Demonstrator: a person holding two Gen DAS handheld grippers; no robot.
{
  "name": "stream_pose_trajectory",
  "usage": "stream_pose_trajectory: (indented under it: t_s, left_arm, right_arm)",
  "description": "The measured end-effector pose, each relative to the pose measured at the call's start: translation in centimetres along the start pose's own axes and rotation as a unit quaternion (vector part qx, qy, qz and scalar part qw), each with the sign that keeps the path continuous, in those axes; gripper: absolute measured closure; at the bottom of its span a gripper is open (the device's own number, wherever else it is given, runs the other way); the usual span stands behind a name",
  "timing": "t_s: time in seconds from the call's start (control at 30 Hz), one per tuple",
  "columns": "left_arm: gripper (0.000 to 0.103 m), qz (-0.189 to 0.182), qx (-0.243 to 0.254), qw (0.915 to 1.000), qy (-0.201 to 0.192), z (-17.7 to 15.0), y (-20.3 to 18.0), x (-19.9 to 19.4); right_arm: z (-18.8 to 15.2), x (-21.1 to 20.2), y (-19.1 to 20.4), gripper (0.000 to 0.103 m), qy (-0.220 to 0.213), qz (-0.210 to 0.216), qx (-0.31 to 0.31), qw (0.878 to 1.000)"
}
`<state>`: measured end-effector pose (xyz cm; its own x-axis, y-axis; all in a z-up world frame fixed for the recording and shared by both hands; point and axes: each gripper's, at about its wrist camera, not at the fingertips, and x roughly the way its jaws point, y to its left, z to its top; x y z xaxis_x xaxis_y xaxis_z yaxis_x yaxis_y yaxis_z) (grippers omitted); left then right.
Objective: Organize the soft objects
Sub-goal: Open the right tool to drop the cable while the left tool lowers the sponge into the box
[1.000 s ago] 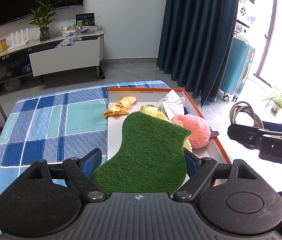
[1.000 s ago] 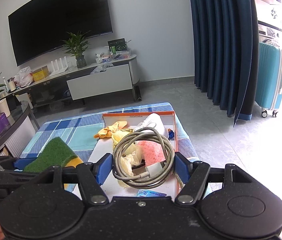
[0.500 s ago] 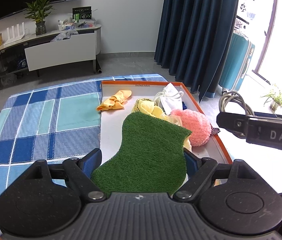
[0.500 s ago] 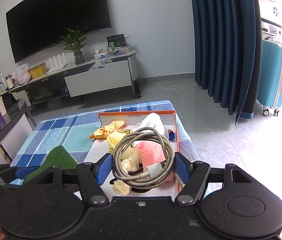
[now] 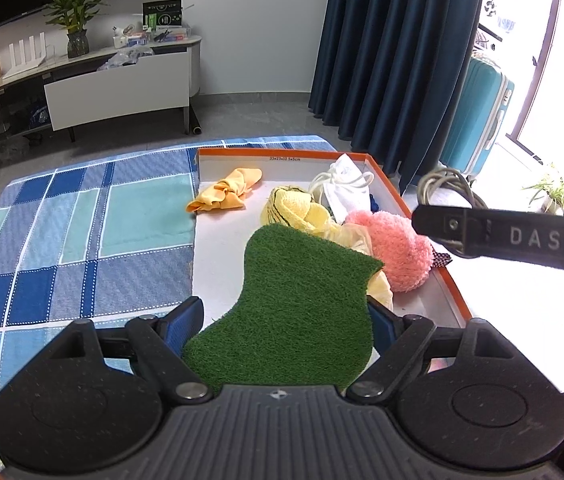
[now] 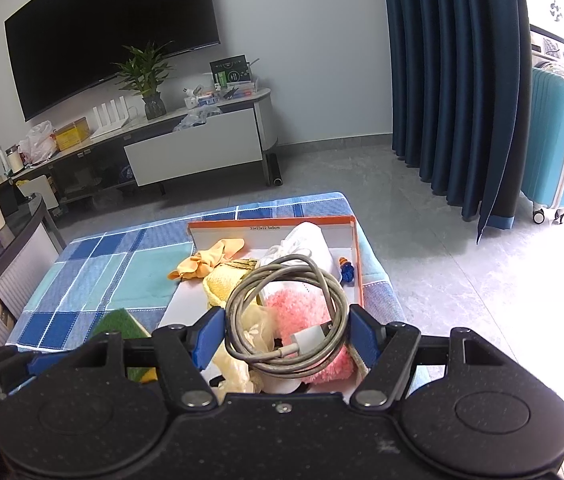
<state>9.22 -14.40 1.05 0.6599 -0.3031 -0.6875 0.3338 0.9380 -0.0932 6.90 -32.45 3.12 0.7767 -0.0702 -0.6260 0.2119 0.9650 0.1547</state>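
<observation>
Both hand-held grippers have drifted a little further over the box since a second ago, so its contents sit larger in each view. From the left wrist, a blue, teal and white checked cloth (image 5: 82, 232) covers the table, its weave showing dotted white lines; beyond lie grey floor tiles, a low white media console (image 5: 118, 88) at 11 o'clock, dark blue curtains (image 5: 397, 60) at 1 o'clock and a turquoise suitcase (image 5: 477, 120) at 2 o'clock. An orange-rimmed shallow box (image 5: 282, 154) sits at the cloth's right part, with bare white floor along its left side at 10 o'clock. The left hand-held gripper (image 5: 283, 316) pinches a wavy-edged green scouring pad (image 5: 297, 312), coarse and fuzzy, held over the near end of the box. Inside lie a knotted orange cloth (image 5: 226, 194), a yellow terry cloth (image 5: 297, 212), a white drawstring bag (image 5: 345, 190) and a fluffy pink pom-pom (image 5: 393, 252). The right hand-held gripper (image 5: 437, 212) reaches in from 3 o'clock. From the right wrist, a wall-mounted black television (image 6: 114, 28) hangs at 11 o'clock above the console, with open tiled floor at 2 o'clock. The right hand-held gripper (image 6: 285, 330) is closed on a coiled grey cable (image 6: 285, 312), smooth and rubbery with a white plug, held above the pink pom-pom and a crinkled pale yellow piece. A small blue and orange item (image 6: 346, 270) lies against the box's right wall.
</observation>
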Motion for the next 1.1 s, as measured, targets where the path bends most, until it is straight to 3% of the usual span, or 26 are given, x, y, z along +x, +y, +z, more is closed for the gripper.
stream_pose_trajectory:
  t_s: [0.7,0.83,1.1]
  left_arm:
    - [0.017,-0.009,-0.002,0.9997,0.021,0.0,0.2,1.5]
    - [0.017,-0.01,-0.002,0.9996,0.026,-0.1,0.2,1.9]
    - [0.017,-0.026,-0.003,0.999,0.036,-0.3,-0.1,2.6]
  right_arm:
    - [2.2,5.1,-0.3,0.023,0.016,-0.005,-0.009,1.0]
    - [2.8,6.2,-0.4,0.02,0.008,0.02,-0.011,1.0]
    - [2.7,4.3,-1.0,0.019,-0.014,0.015,-0.004,1.0]
